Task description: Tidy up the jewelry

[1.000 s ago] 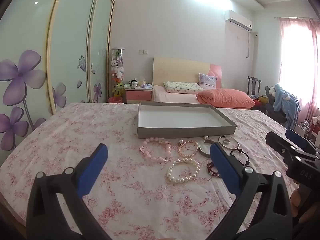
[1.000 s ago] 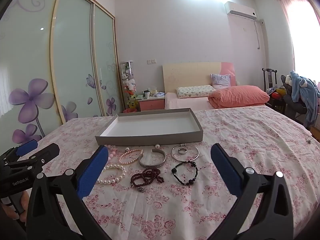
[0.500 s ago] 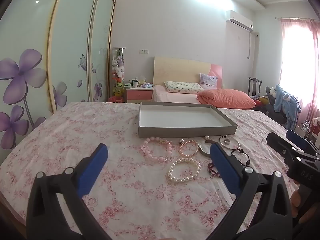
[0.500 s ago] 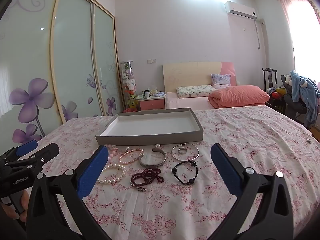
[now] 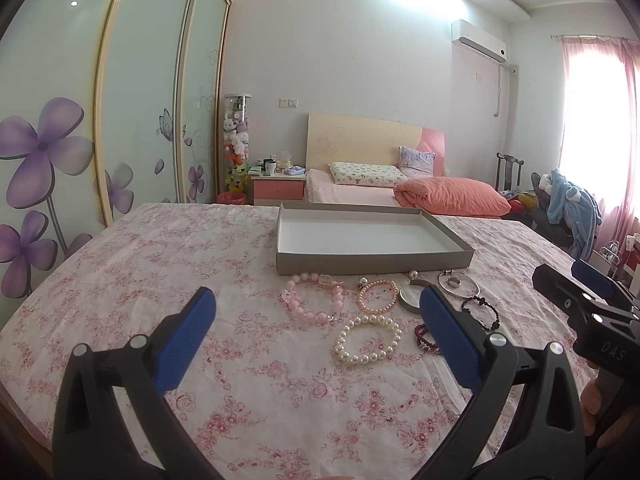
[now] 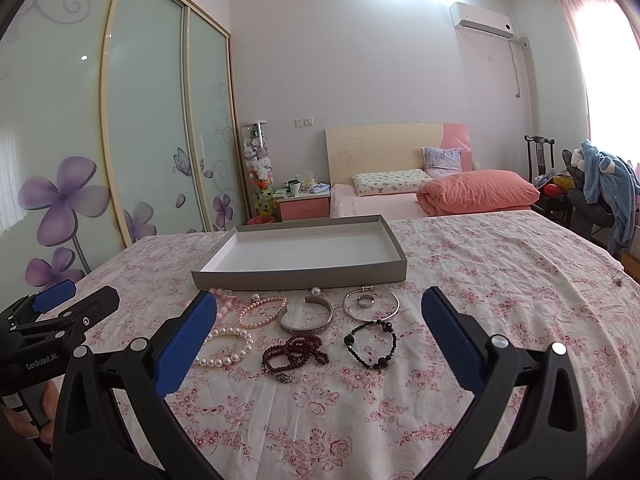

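Blue-padded fingers of the left gripper (image 5: 314, 316) were spread wide with nothing between them, held above the flowered bedspread (image 5: 160, 264); the right gripper (image 6: 320, 320) was likewise held wide apart and empty over the same cloth. Just beyond the left gripper's fingertips a white pearl bracelet (image 5: 369, 339) was laid, with a chunky pink bead bracelet (image 5: 314, 298) and a small pink pearl bracelet (image 5: 377, 296) behind it. Between the right gripper's fingers were seen a dark red bead bracelet (image 6: 294, 353), a black bead bracelet (image 6: 371, 343), a silver cuff (image 6: 307, 317) and a thin silver bangle (image 6: 371, 303) with a ring (image 6: 365, 300) inside it; a loose pearl (image 6: 316, 291) was set near the cuff. Behind all the jewelry, well clear of both grippers, a shallow grey tray (image 6: 300, 278) with a bare white floor was placed.
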`<action>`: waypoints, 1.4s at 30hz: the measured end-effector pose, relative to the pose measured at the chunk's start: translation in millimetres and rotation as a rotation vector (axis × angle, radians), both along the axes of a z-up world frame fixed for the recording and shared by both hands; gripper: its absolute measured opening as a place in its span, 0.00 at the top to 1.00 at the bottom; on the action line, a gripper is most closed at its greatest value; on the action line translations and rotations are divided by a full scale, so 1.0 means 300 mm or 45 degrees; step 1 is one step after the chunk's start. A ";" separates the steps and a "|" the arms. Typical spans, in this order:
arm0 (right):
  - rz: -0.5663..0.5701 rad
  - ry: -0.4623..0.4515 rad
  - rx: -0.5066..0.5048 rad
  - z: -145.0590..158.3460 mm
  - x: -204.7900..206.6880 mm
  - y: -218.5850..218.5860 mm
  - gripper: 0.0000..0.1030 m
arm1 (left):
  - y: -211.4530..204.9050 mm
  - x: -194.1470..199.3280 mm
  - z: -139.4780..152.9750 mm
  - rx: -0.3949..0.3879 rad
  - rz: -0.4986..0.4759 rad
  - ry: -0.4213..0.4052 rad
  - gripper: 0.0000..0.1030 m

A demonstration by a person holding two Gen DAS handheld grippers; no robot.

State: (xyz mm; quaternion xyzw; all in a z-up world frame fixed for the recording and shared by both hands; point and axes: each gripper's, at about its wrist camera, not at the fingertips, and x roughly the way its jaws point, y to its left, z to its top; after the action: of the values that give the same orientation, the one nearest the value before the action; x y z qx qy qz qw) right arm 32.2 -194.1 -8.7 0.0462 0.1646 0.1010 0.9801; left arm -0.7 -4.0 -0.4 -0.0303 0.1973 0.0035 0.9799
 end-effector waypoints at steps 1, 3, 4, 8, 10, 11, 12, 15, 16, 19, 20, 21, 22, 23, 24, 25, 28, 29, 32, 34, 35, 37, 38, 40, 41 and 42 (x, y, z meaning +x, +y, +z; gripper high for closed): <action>-0.001 0.000 0.000 0.000 0.000 0.000 0.02 | -0.003 -0.001 0.000 0.000 0.000 0.000 0.04; 0.000 0.000 0.000 0.000 -0.001 -0.001 0.02 | 0.014 0.001 0.001 -0.004 0.005 0.001 0.04; 0.000 0.000 0.000 0.000 -0.001 -0.001 0.02 | 0.015 0.003 0.001 -0.007 0.006 -0.001 0.04; 0.001 0.001 0.001 0.000 -0.002 -0.002 0.02 | 0.014 0.001 0.002 -0.005 0.007 -0.003 0.04; 0.000 0.000 0.001 0.000 -0.001 -0.002 0.02 | 0.015 0.004 0.001 -0.007 0.007 -0.001 0.04; 0.000 0.001 0.001 0.000 -0.001 -0.003 0.02 | 0.015 0.003 0.001 -0.007 0.007 -0.001 0.04; 0.000 0.001 0.001 -0.001 -0.001 -0.003 0.02 | 0.015 0.003 0.001 -0.007 0.006 0.000 0.04; 0.000 0.000 0.001 -0.001 -0.001 -0.002 0.02 | 0.015 0.003 0.001 -0.007 0.006 -0.001 0.04; 0.001 0.001 0.001 -0.001 -0.001 -0.003 0.02 | 0.015 0.003 0.001 -0.007 0.006 -0.001 0.04; 0.001 0.001 0.001 -0.001 -0.001 -0.003 0.02 | 0.015 0.004 0.001 -0.007 0.007 0.000 0.04; 0.000 0.001 0.001 -0.001 -0.001 -0.003 0.02 | 0.015 0.003 0.001 -0.007 0.007 0.000 0.04; 0.000 0.000 0.001 -0.001 -0.001 -0.004 0.02 | 0.015 0.003 0.001 -0.007 0.007 0.000 0.04; 0.000 0.001 0.001 -0.001 -0.001 -0.004 0.02 | 0.015 0.003 0.001 -0.007 0.006 0.000 0.04; 0.000 0.001 0.001 -0.001 0.000 -0.004 0.02 | 0.015 0.003 0.001 -0.007 0.006 0.000 0.04; 0.000 0.001 0.002 -0.001 0.000 -0.004 0.02 | 0.015 0.004 0.001 -0.007 0.007 0.000 0.04; 0.000 0.001 0.002 -0.001 0.000 -0.004 0.02 | 0.015 0.004 0.001 -0.007 0.006 0.000 0.04; 0.001 0.001 0.001 -0.001 -0.001 -0.004 0.02 | 0.015 0.004 0.001 -0.007 0.006 0.001 0.04; 0.001 0.001 0.001 -0.001 -0.001 -0.004 0.02 | 0.014 0.004 0.001 -0.006 0.006 0.001 0.04; 0.001 0.001 0.002 0.000 0.000 -0.004 0.02 | 0.015 0.004 0.001 -0.007 0.007 0.001 0.04; 0.001 0.002 0.002 0.000 0.000 -0.004 0.02 | 0.015 0.004 0.001 -0.007 0.006 0.001 0.04; 0.001 0.002 0.002 0.000 0.000 -0.003 0.02 | 0.015 0.003 0.001 -0.006 0.006 0.000 0.04; 0.001 0.002 0.002 0.000 0.000 -0.003 0.02 | 0.015 0.004 0.001 -0.007 0.006 0.001 0.04; 0.001 0.002 0.002 0.001 0.000 -0.003 0.02 | 0.015 0.004 0.001 -0.007 0.006 0.001 0.04; 0.001 0.001 0.002 0.001 0.000 -0.003 0.02 | 0.015 0.003 0.001 -0.007 0.006 0.001 0.04; 0.001 0.001 0.002 0.001 0.000 -0.002 0.02 | 0.015 0.004 0.001 -0.007 0.007 0.001 0.04; 0.000 0.001 0.002 0.001 0.000 -0.002 0.02 | 0.015 0.004 0.001 -0.007 0.007 0.001 0.04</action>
State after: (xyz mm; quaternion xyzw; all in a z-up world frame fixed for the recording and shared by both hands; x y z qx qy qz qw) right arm 32.2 -194.8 -8.4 0.0468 0.1651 0.1012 0.9800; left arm 0.4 0.4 -0.2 -0.0334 0.1977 0.0055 0.9797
